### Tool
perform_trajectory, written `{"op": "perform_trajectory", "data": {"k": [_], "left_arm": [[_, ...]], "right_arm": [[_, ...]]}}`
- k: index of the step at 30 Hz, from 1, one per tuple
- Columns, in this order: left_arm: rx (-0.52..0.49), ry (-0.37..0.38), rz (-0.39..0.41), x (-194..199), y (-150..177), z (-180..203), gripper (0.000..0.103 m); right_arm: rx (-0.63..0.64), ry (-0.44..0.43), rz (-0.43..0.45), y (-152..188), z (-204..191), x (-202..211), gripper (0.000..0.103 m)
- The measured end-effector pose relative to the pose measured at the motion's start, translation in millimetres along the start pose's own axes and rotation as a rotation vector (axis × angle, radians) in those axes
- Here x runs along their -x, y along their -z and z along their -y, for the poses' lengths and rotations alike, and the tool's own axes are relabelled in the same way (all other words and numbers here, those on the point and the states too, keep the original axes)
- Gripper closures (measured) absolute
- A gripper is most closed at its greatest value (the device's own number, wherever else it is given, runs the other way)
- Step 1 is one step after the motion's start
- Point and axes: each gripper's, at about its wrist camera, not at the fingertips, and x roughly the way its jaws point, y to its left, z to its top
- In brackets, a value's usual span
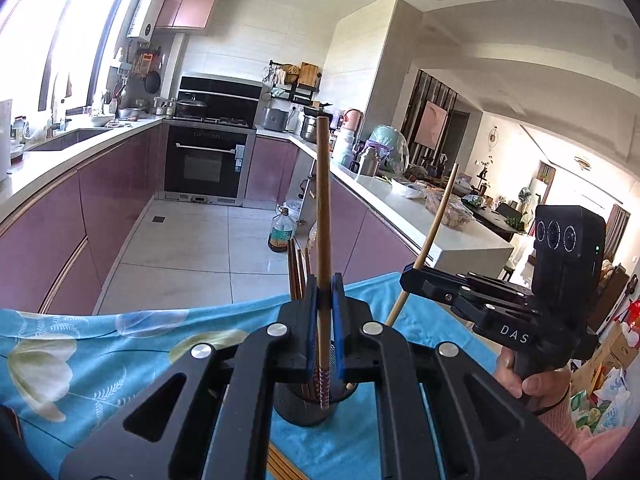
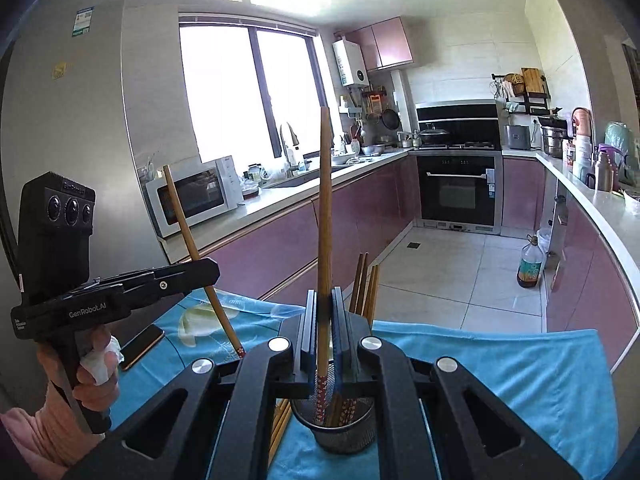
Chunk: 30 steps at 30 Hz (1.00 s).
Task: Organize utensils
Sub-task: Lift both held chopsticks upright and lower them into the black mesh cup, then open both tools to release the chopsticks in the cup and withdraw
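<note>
My left gripper (image 1: 323, 312) is shut on a wooden chopstick (image 1: 323, 200) that stands upright, its patterned tip just above a black mesh holder (image 1: 304, 408). My right gripper (image 2: 324, 328) is shut on another chopstick (image 2: 324, 220), upright, its red patterned tip inside the holder (image 2: 340, 428). Each gripper shows in the other's view: the right one (image 1: 408, 276) with a slanted chopstick (image 1: 436, 220), the left one (image 2: 212, 268) with its slanted chopstick (image 2: 200, 264). Several chopsticks (image 2: 366, 288) stand in the holder. A few more lie on the blue cloth (image 2: 280, 424).
The blue floral cloth (image 1: 100, 352) covers the table. A phone (image 2: 142, 346) lies on it at the left. Behind are purple kitchen cabinets (image 1: 48, 240), an oven (image 1: 204, 160), a microwave (image 2: 192, 196), an oil bottle (image 1: 280, 232) on the floor and a cluttered counter (image 1: 400, 196).
</note>
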Motion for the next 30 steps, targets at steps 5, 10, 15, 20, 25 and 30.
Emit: {"op": "perform_trajectory", "data": {"k": [5, 10, 15, 20, 25, 30], "left_arm": [[-0.006, -0.036, -0.029, -23, -6, -3, 0.096], [-0.019, -0.058, -0.097, -52, 4, -8, 0.096], [-0.044, -0.059, -0.170, -72, 20, -7, 0.096], [-0.058, -0.069, -0.235, -90, 33, -11, 0.096], [-0.073, -0.083, -0.285, -109, 42, -14, 0.095], [-0.063, -0.094, -0.299, -121, 45, -20, 0.095]], "right_arm": [[-0.002, 0.029, -0.035, 3, 8, -18, 0.097], [-0.008, 0.048, -0.090, 13, 14, -36, 0.097], [-0.023, 0.060, -0.155, 25, 20, -51, 0.097], [-0.036, 0.058, -0.233, 38, 24, -65, 0.097], [-0.041, 0.066, -0.285, 43, 24, -78, 0.097], [-0.049, 0.064, -0.299, 42, 25, -85, 0.096]]}}
